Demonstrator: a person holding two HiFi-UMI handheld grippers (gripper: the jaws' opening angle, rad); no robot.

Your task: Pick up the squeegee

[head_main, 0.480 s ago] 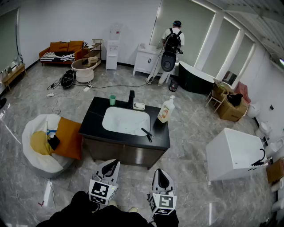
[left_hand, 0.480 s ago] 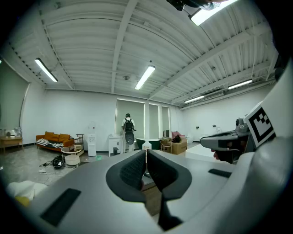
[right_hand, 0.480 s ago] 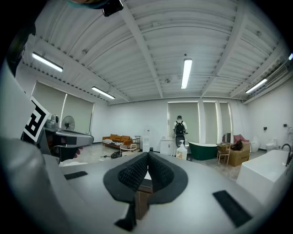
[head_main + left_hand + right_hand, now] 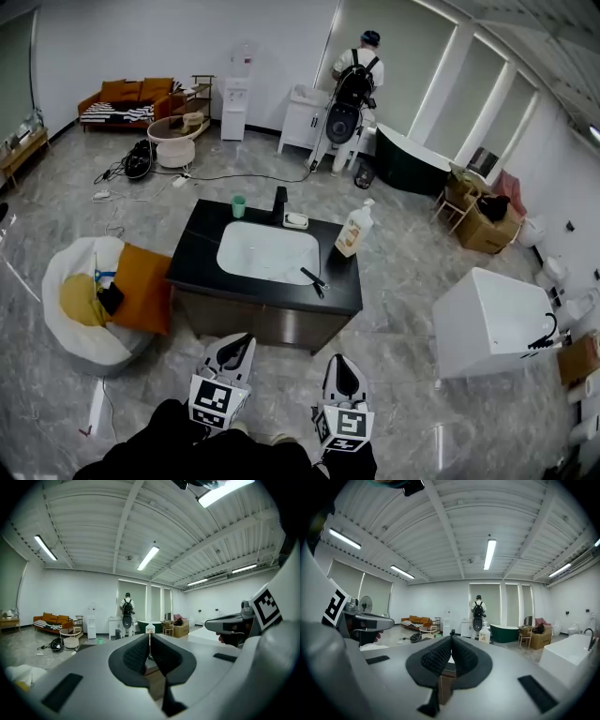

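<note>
The squeegee (image 4: 314, 279), a small black tool, lies on the black vanity top (image 4: 202, 246) near its front right corner, right of the white sink basin (image 4: 267, 253). Both grippers are low in the head view, well short of the vanity's front. My left gripper (image 4: 246, 340) has its dark pads pressed together with nothing between them (image 4: 150, 640). My right gripper (image 4: 343, 362) is likewise shut and empty (image 4: 451, 642). The squeegee is hidden behind the jaws in both gripper views.
On the vanity stand a black faucet (image 4: 278, 204), a green cup (image 4: 238, 206), a soap dish (image 4: 295, 222) and a soap bottle (image 4: 353, 231). A white beanbag with an orange cushion (image 4: 89, 300) lies left, a white cabinet (image 4: 492, 323) right. A person (image 4: 352, 89) stands far back.
The view has shifted slightly, so the far room sits a little higher. Both grippers hold their place and stay shut.
</note>
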